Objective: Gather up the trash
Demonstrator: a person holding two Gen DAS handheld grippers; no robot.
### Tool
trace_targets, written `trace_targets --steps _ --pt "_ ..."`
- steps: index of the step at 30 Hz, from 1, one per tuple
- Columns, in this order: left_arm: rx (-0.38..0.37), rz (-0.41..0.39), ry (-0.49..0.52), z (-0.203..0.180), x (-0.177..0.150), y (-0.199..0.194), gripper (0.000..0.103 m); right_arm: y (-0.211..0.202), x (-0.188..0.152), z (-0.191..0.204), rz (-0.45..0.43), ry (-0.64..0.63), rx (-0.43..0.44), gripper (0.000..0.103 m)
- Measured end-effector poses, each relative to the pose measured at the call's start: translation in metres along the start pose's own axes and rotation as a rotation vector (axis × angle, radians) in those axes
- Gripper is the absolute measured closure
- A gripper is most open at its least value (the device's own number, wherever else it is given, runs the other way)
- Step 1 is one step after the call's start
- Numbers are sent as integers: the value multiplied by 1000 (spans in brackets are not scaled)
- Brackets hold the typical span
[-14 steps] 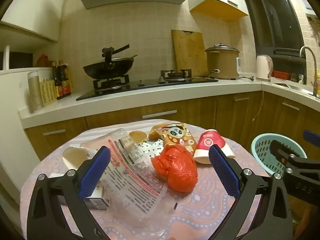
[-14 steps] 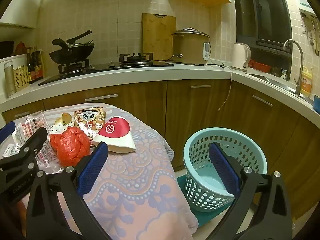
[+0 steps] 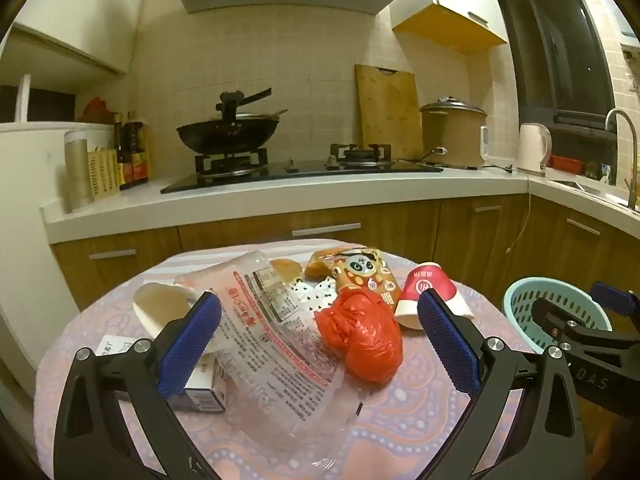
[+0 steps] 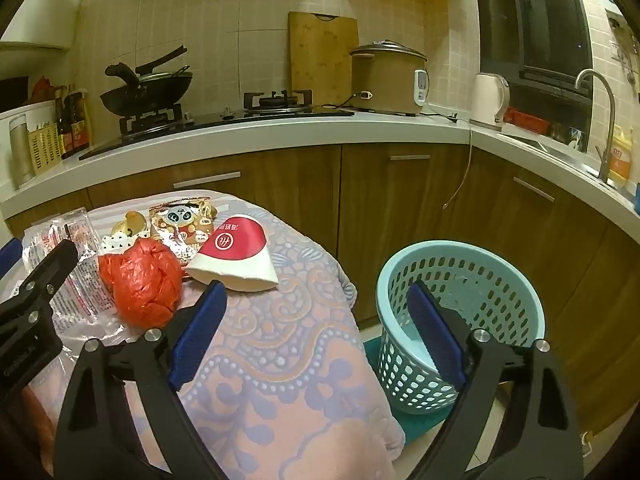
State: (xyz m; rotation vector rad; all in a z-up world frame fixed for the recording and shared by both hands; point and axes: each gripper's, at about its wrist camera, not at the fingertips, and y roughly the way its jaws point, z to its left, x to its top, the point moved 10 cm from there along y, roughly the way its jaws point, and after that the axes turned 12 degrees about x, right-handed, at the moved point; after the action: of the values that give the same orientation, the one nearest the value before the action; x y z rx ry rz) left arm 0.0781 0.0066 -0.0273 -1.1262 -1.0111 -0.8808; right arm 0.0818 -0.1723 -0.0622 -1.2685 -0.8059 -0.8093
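Left wrist view: the left gripper (image 3: 320, 344) hovers above the table (image 3: 400, 432), its 2 blue-padded jaws spread wide and holding nothing. Between the jaws lie the crumpled red plastic bag (image 3: 362, 340) and, at its 9 o'clock, the clear printed wrapper (image 3: 264, 328). At 12 o'clock from the red bag lies the panda snack packet (image 3: 360, 270), touching it; at 2 o'clock the red-and-white paper cup (image 3: 426, 292) lies on its side. A white cup (image 3: 160, 304) and a small carton (image 3: 200, 388) lie at 9 o'clock, partly behind the left jaw. The right gripper (image 3: 580, 324) enters at 3 o'clock, in front of the blue perforated basket (image 3: 520, 304).

Right wrist view: the right gripper (image 4: 316, 332) is likewise released, jaws wide apart and empty, straddling the table's right edge. The blue perforated basket (image 4: 480, 276) stands on the floor at 3 o'clock from the table (image 4: 300, 360), with the right jaw in front of it. The red plastic bag (image 4: 140, 284) and paper cup (image 4: 236, 254) lie at 10 o'clock, and the left gripper (image 4: 36, 280) shows at 9 o'clock.
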Motion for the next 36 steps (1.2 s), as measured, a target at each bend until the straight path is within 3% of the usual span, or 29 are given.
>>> trace_targets --steps 36 --pt "-5 0 -29 10 -2 1 7 -4 2 4 13 2 28 31"
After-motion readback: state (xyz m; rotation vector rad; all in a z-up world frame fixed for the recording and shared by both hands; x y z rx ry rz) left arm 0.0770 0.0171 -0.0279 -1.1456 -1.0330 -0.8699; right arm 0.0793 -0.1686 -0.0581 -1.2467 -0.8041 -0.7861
